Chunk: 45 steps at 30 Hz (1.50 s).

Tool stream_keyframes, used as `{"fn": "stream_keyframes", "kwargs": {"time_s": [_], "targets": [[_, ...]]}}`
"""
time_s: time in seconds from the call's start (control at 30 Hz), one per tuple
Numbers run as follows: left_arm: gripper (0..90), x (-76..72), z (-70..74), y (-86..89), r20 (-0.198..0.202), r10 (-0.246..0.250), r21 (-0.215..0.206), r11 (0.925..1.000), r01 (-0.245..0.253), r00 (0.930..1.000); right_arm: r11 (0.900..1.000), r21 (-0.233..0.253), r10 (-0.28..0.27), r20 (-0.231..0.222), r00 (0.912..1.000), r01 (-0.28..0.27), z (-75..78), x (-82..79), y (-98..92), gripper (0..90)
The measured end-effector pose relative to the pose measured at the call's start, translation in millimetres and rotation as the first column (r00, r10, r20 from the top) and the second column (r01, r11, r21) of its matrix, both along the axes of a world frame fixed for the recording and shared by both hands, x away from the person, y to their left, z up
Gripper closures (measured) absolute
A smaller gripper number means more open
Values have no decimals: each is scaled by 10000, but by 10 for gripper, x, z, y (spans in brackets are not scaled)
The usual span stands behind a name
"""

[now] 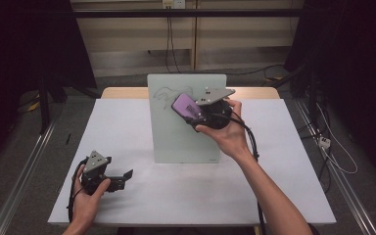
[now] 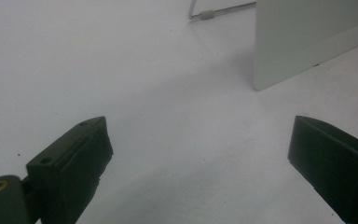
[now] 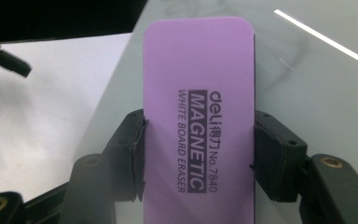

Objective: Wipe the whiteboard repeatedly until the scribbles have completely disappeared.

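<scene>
A small whiteboard (image 1: 176, 137) stands upright near the middle of the table, with grey scribbles (image 1: 164, 95) on its upper part. My right gripper (image 1: 188, 110) is shut on a purple whiteboard eraser (image 1: 183, 106) and holds it against the board's upper right, beside the scribbles. In the right gripper view the eraser (image 3: 198, 121) sits between both jaws, its label reading "MAGNETIC WHITE BOARD ERASER". My left gripper (image 1: 122, 177) rests low on the table at the front left, open, with nothing between its fingers (image 2: 74, 158). The board's lower corner (image 2: 303, 42) appears ahead of it.
The table has a white top (image 1: 127, 196) and a wooden strip (image 1: 122, 92) along its far edge. A thin metal stand leg (image 2: 205, 14) sits behind the board. Cables (image 1: 323, 142) run on the floor to the right.
</scene>
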<state>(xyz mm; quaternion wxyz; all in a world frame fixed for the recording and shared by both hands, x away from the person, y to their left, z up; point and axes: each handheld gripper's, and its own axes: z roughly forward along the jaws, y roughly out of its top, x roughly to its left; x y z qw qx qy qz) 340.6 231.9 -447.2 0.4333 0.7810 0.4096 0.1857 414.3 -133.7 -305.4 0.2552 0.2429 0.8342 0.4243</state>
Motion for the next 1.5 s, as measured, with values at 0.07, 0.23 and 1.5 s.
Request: {"fn": "stream_keyframes", "kwargs": {"time_s": [0.07, 0.23, 1.5], "targets": [[55, -2, 1, -2, -23, -7, 11, 10000, 8, 10000, 9998, 79, -205, 145, 9997, 204, 61, 8, -45, 421], [55, 5, -3, -2, -38, 13, 49, 10000, -13, 10000, 9982, 210, -561, 349, 9978, 554, 220, 48, -127, 421], [55, -10, -20, -49, -67, -140, 133, 9998, 141, 9999, 9986, -411, 317, -233, 9992, -326, -10, 49, 328, 420]]}}
